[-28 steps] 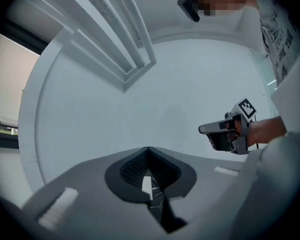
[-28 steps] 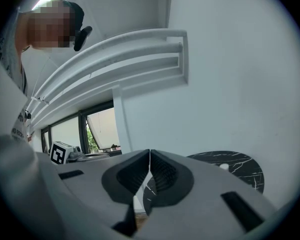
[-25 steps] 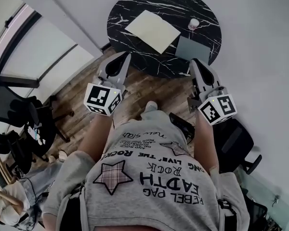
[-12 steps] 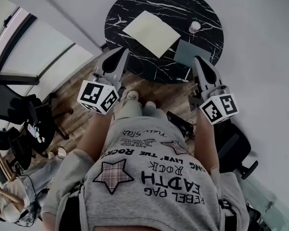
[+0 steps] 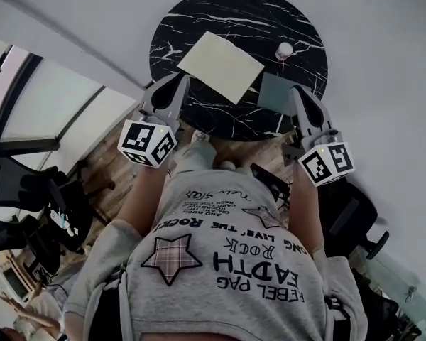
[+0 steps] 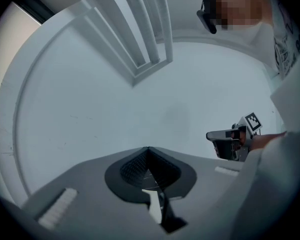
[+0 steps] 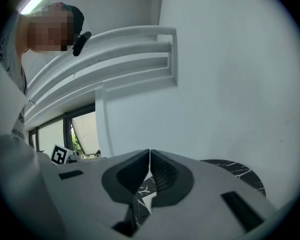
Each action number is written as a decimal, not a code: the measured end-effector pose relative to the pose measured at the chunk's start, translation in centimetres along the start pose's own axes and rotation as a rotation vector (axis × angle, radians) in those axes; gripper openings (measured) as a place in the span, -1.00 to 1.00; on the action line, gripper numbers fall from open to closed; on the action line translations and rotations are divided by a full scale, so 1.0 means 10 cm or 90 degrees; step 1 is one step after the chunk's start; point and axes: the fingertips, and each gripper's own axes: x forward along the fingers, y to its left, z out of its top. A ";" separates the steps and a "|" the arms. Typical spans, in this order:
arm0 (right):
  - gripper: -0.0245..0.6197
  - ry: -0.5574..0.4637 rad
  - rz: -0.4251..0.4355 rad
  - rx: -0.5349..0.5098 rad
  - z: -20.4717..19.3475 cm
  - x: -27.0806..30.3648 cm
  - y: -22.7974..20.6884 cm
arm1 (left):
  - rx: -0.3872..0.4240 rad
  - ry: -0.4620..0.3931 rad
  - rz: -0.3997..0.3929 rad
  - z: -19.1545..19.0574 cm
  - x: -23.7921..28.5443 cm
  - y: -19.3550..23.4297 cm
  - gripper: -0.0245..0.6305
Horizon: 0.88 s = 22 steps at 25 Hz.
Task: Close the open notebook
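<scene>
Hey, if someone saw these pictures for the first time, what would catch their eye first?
The round black marble table at the top of the head view stands out first, with the open notebook lying pale on it. Next come the left gripper and the right gripper, both shut and empty, pointing toward the table from either side of the person.

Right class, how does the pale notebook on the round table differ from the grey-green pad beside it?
The pale notebook is larger than the grey-green pad. The notebook is cream and lies near the middle of the black marbled table; the pad is dull grey-green and sits closer to the person's edge. Both are flat rectangles lying on that table.
</scene>
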 end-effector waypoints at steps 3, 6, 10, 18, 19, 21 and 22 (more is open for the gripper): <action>-0.88 -0.008 -0.024 -0.006 0.07 0.19 -0.07 | 0.015 0.001 -0.023 0.06 0.24 0.20 -0.90; -0.88 -0.017 -0.049 -0.010 0.12 0.38 -0.12 | 0.018 0.007 -0.050 0.08 0.47 0.38 -0.90; -0.88 -0.015 -0.080 -0.012 0.11 0.64 -0.18 | 0.014 0.014 -0.082 0.07 0.71 0.61 -0.90; -0.88 0.009 -0.119 0.005 -0.06 1.07 -0.23 | 0.014 0.060 -0.138 -0.11 1.10 0.96 -0.90; -0.88 0.009 -0.127 0.007 -0.07 1.10 -0.24 | 0.014 0.063 -0.145 -0.12 1.14 0.99 -0.90; -0.88 0.013 -0.140 0.011 -0.10 1.14 -0.26 | 0.016 0.069 -0.155 -0.14 1.19 1.04 -0.90; -0.88 0.016 -0.143 0.012 -0.11 1.17 -0.28 | 0.018 0.071 -0.158 -0.14 1.21 1.07 -0.90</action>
